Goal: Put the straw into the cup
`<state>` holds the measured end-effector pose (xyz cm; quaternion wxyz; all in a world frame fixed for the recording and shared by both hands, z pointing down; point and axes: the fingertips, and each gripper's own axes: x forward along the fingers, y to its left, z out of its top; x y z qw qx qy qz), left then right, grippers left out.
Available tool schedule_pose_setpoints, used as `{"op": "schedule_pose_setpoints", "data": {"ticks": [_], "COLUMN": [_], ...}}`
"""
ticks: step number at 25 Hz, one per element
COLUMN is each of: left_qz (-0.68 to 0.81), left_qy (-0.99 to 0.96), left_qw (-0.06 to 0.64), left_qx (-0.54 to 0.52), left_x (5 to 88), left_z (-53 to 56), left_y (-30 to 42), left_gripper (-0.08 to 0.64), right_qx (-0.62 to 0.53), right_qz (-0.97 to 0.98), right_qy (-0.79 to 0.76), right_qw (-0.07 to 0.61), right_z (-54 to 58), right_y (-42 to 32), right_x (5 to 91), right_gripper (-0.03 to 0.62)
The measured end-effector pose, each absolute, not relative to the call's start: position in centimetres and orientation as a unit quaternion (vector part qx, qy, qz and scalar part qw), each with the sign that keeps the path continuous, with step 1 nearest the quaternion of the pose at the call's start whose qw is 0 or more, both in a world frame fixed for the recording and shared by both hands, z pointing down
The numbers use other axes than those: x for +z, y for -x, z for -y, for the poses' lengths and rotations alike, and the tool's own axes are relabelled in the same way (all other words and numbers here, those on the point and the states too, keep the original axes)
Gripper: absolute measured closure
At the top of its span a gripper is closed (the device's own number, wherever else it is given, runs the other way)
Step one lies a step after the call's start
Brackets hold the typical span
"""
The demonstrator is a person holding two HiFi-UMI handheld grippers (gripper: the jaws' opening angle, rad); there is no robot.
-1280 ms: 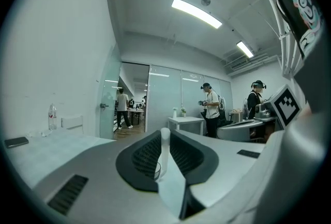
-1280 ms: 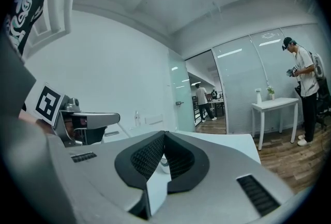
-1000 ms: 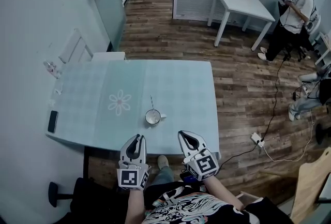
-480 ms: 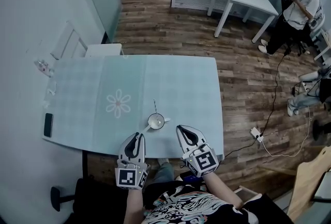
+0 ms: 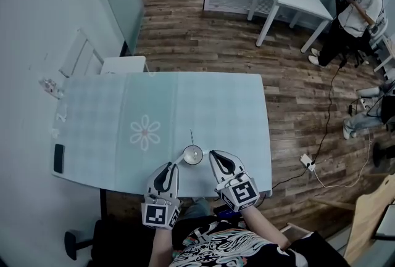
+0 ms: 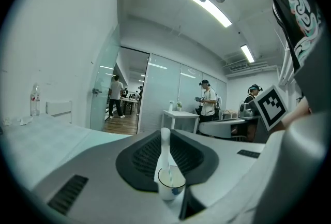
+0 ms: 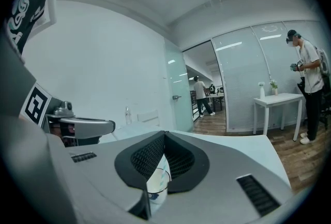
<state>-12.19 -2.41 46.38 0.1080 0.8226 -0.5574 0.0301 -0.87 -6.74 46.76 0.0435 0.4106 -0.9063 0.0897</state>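
Head view steeply down on table (image 5: 203, 105); gripper views low, share cup (image 6: 170, 184).

The cup (image 5: 192, 154) is set on the surface (image 5: 216, 105) close to its near edge, and the straw (image 5: 191, 138) is stood in it. The left gripper (image 5: 166, 167) is held just near-left of the cup, the right gripper (image 5: 218, 156) just right of it. A phone (image 5: 58, 158) is laid far left of the cup.
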Motion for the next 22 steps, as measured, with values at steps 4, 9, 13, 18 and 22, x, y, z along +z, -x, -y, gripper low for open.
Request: {"op": "schedule_pose_setpoints", "data": {"ticks": [4,9,13,18,22], "left_qz": [0.548,0.541,0.541,0.539,0.534], "left_qy": [-0.828,-0.833,-0.832,-0.834,-0.837], "left_qw": [0.116,0.116,0.118,0.115,0.113], "left_qx": [0.030,0.030,0.028,0.028,0.026], "left_x": [46.8,46.8,46.7,46.4,45.7], "left_z": [3.0,3.5,3.3,3.2,3.0], "left_y": [12.7,12.7,13.1,12.8,12.3], "left_gripper": [0.500,0.500,0.500,0.500,0.500], "right_qx": [0.089,0.092,0.097,0.096,0.096], "right_qz": [0.903,0.900,0.898,0.897,0.897], "right_qy": [-0.418,-0.424,-0.426,-0.430,-0.429], "right_qw": [0.045,0.043,0.045,0.042,0.042], "right_z": [7.6,7.9,7.6,7.5,7.2], "right_y": [1.5,1.6,1.9,1.4,1.1], "right_x": [46.7,47.3,47.3,47.4,47.2], "right_gripper": [0.604,0.604,0.604,0.604,0.604]}}
